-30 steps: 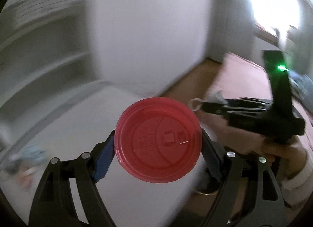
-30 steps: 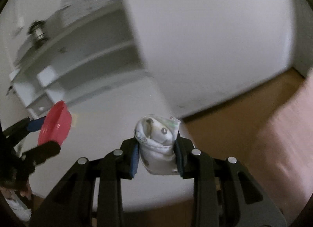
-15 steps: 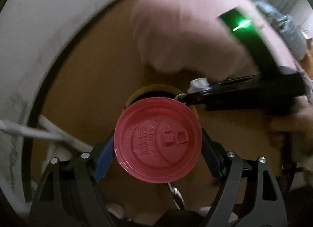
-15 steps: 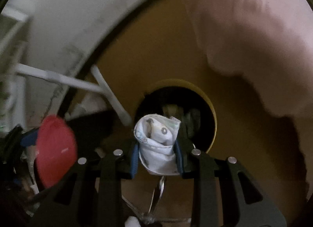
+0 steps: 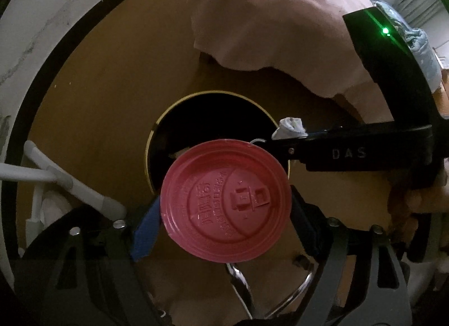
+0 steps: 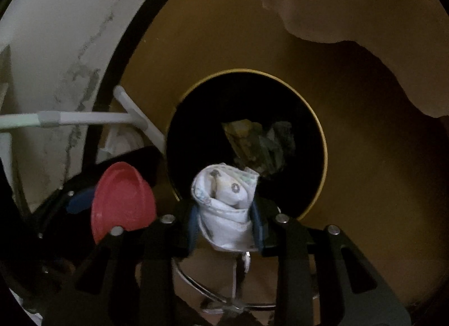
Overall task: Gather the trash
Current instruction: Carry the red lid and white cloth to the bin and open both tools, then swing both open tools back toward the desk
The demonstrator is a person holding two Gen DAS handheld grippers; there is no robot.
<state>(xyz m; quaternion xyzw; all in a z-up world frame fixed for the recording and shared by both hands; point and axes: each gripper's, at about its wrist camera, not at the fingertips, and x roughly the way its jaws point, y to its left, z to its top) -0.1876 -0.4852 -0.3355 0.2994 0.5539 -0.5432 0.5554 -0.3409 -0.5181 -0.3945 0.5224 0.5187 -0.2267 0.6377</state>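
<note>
A red plastic cup lid [image 5: 226, 205] sits flat between the pads of my left gripper [image 5: 224, 211]. Both pads still touch its rim while the jaws are opening. A crumpled white wad with small prints [image 6: 224, 208] is between the pads of my right gripper [image 6: 224, 216]. Those jaws are opening too, and the wad still fills the gap. Both grippers point down over a dark round bin with a yellow rim [image 6: 315, 118] that has crumpled trash [image 6: 258, 143] inside. The left wrist view shows the right gripper [image 5: 283, 140] side-on at the bin's edge [image 5: 213, 93].
The bin stands on a brown floor [image 5: 98, 101]. A pink cloth [image 5: 280, 17] hangs over the floor behind it. White tube legs [image 5: 64, 182] stand to the left by a white wall [image 5: 42, 17]. A chrome ring [image 5: 238, 284] lies below the grippers. A person's hand [image 5: 407, 199] holds the right gripper.
Both grippers swung down from facing the wall and shelves to pointing at the bin on the floor, then moved closer over its mouth. The lid and wad stayed between the pads.
</note>
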